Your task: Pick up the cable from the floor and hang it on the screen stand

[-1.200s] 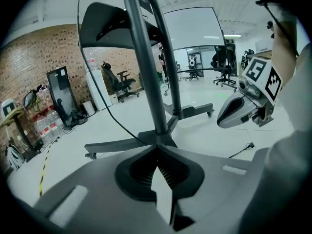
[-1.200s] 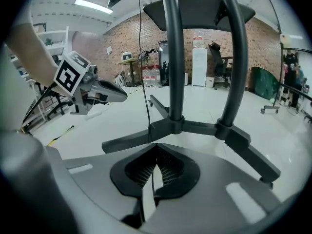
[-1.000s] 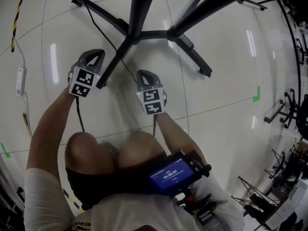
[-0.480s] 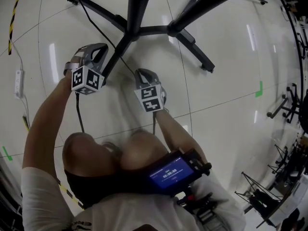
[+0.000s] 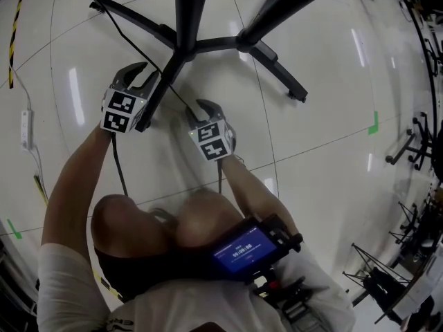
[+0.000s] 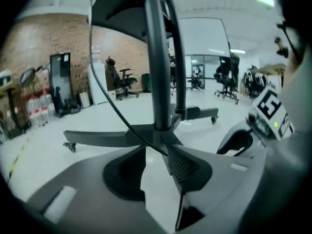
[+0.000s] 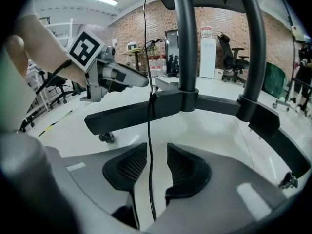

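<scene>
The black screen stand (image 5: 185, 19) rises from a star-shaped base. A thin black cable (image 5: 128, 33) runs across the floor, past the hub, toward both grippers. My left gripper (image 5: 143, 75) sits beside one base leg, open. In the left gripper view the cable (image 6: 100, 94) curves down across the right fingertip (image 6: 170, 155) of my left gripper (image 6: 156, 150). My right gripper (image 5: 203, 106) is open too. The cable (image 7: 149, 130) hangs loose between the pads of my right gripper (image 7: 157, 147), in front of the stand (image 7: 187, 57). Both pairs of jaws have just been opening.
A white power strip (image 5: 26, 126) with its lead lies at the far left, near yellow-black tape (image 5: 15, 26). Green tape marks (image 5: 374, 122) and other stands (image 5: 408, 158) are at the right. A device with a lit screen (image 5: 242, 251) hangs at the person's chest.
Both grippers' jaws have spread apart and let go of the cable. Both hands have shifted a little toward the stand's base.
</scene>
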`<state>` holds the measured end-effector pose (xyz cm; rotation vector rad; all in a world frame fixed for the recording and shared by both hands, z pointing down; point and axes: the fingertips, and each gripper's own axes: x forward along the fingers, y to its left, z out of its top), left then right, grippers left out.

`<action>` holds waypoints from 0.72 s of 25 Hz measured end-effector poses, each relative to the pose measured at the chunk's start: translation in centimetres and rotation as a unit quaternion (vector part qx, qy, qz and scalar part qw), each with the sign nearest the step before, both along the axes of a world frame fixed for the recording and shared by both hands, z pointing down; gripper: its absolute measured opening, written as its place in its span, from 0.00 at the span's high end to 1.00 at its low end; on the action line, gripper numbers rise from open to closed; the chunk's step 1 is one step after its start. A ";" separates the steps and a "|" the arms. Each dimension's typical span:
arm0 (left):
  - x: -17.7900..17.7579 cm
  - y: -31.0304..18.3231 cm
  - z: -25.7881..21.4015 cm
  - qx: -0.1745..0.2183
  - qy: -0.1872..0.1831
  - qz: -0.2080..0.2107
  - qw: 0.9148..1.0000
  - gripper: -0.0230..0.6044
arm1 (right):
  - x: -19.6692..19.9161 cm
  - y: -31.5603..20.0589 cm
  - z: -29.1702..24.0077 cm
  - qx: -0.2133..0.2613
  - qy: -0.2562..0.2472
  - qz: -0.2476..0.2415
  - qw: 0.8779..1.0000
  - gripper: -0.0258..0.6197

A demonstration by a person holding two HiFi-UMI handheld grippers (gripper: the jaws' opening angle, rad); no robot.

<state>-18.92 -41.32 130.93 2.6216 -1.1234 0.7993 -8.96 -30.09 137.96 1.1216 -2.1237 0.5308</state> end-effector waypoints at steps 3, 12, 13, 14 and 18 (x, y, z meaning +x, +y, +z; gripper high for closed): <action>0.3 -1.0 0.1 -0.041 0.062 -0.032 0.997 0.71 | -0.2 0.0 0.7 -0.004 0.007 -0.005 1.000 0.73; 0.3 -1.8 -0.2 -0.065 0.122 -0.063 0.988 0.85 | -0.2 0.5 3.9 -0.025 0.054 -0.020 0.998 0.78; 0.3 -1.7 -0.4 -0.068 0.126 -0.062 0.988 0.87 | -0.1 0.6 4.1 -0.027 0.058 -0.017 0.998 0.80; 0.3 -1.6 -0.5 -0.070 0.130 -0.061 0.987 0.89 | -0.2 0.6 4.3 -0.028 0.061 -0.015 0.998 0.85; 0.2 -1.3 -1.1 -0.076 0.138 -0.055 0.986 0.92 | -0.3 0.5 4.0 -0.023 0.060 -0.006 0.998 0.92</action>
